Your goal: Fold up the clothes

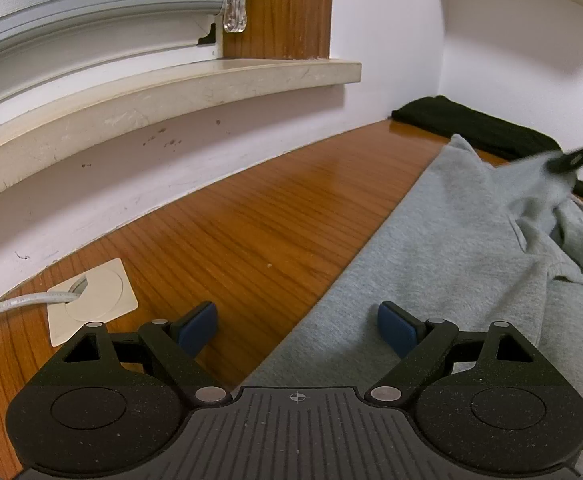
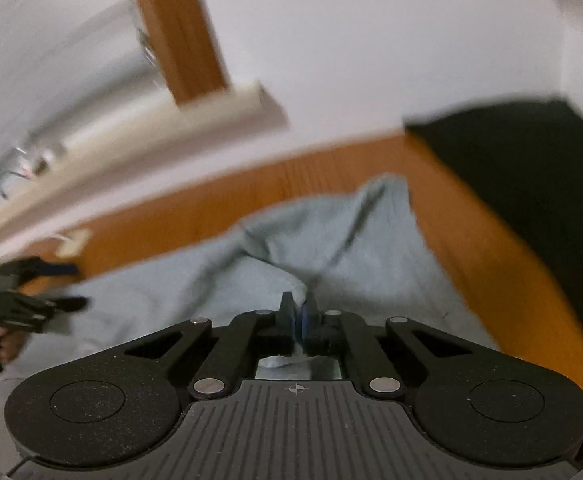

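Observation:
A light grey sweatshirt (image 1: 459, 240) lies spread on the wooden table (image 1: 243, 232). My left gripper (image 1: 297, 326) hovers open over the garment's left edge, one blue pad above bare wood and the other above the cloth. The right gripper (image 1: 559, 164) shows blurred at the far right of the left wrist view, lifting a fold of the fabric. In the right wrist view, my right gripper (image 2: 299, 314) is shut on a bunch of the grey sweatshirt (image 2: 331, 240), which rises in a ridge to the pads. The left gripper (image 2: 47, 288) appears blurred at the left there.
A folded black garment (image 1: 471, 124) lies in the far corner by the white wall; it shows as a dark block (image 2: 531, 184) in the right wrist view. A white cable grommet plate (image 1: 91, 304) with a cord sits in the table. A window sill (image 1: 171, 92) juts out above.

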